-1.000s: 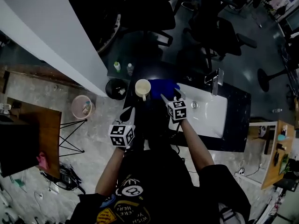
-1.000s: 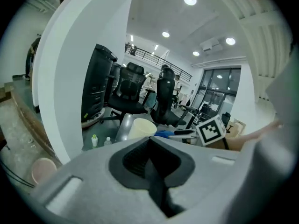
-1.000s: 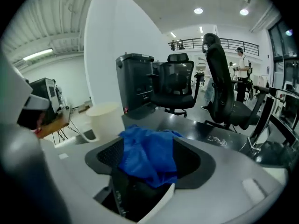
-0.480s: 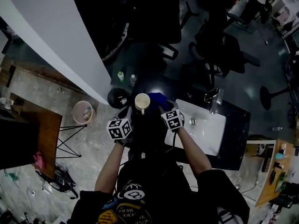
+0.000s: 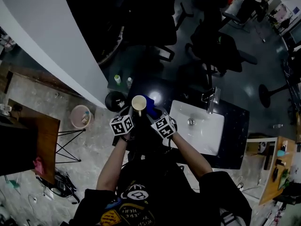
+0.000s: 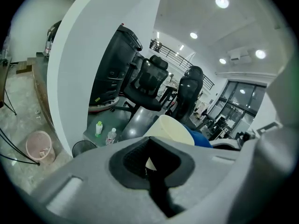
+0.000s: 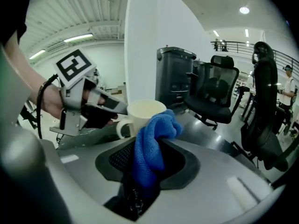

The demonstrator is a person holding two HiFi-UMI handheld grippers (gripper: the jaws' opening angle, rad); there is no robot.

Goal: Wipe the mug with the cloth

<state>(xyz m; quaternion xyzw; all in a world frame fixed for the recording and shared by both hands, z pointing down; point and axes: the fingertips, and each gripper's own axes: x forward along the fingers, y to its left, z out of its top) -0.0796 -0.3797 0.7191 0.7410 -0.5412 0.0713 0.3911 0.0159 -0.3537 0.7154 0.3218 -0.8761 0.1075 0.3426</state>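
The mug [image 7: 144,113] is cream. The cloth [image 7: 152,146] is bright blue. The marker cubes [image 5: 122,125] have black and white squares. The sink [image 5: 207,135] is white. The bin [image 5: 73,118] on the left is pink.

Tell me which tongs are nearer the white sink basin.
Right. The right tongs, clamped on the blue cloth, sit just off the left edge of the sink basin. The left tongs, holding the mug, are farther left, on the mug's far side.

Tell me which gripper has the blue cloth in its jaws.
The right gripper: the blue cloth is pinched between its jaws, while the left gripper is shut on the cream mug instead.
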